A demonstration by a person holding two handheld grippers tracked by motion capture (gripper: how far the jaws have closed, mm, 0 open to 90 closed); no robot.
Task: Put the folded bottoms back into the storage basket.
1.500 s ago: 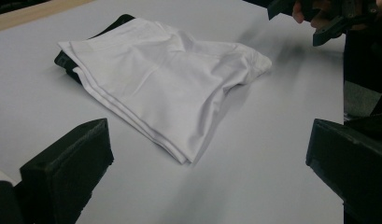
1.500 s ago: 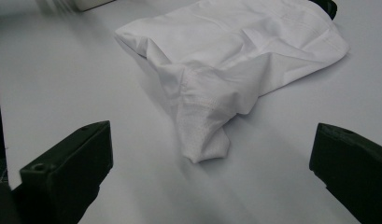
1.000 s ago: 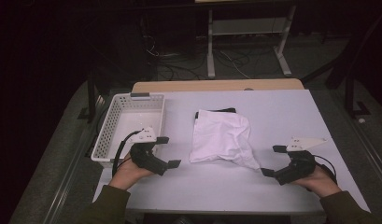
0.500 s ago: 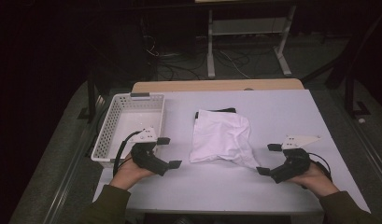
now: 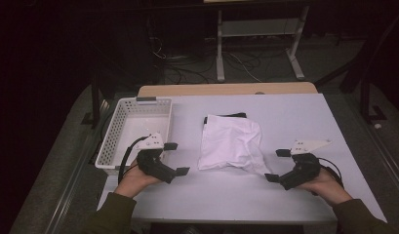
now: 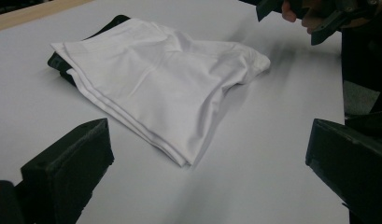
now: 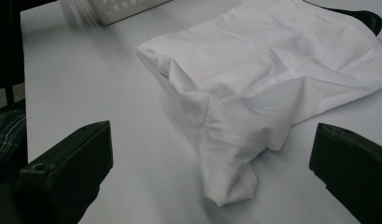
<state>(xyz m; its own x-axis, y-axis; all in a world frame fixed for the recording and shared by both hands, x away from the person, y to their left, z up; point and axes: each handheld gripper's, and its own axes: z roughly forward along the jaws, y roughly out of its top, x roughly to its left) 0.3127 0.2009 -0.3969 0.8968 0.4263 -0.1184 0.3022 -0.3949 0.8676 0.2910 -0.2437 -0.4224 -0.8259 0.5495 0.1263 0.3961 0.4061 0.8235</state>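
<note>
Black jaws are standing wide apart on the right gripper [image 5: 278, 165], which is hovering just off the near right corner of the cloth [image 5: 231, 144] and pinching nothing. In the right gripper view a loose, mesh-textured tail of the cloth is lying between those jaws, pointing toward the camera. The left gripper [image 5: 176, 158] is also spread and empty, sitting just left of the cloth's near left corner, with the folded layered edge facing it in the left gripper view.

White and loosely folded, the cloth is lying mid-table, partly covering a dark item [image 5: 227, 116] at its far edge. A white basket [image 5: 110, 141] is standing at the left, near the left gripper.

Risks, as I judge them: the right jaws are likely catching only that thin tail, so lifting would be unfolding the bundle instead of carrying it. The left jaws may be pinching only the top layer of the stacked edge, letting the lower layers sag or slide. Dragging the cloth could also be pulling the dark item along, and a sweep to the left may be knocking the basket.
</note>
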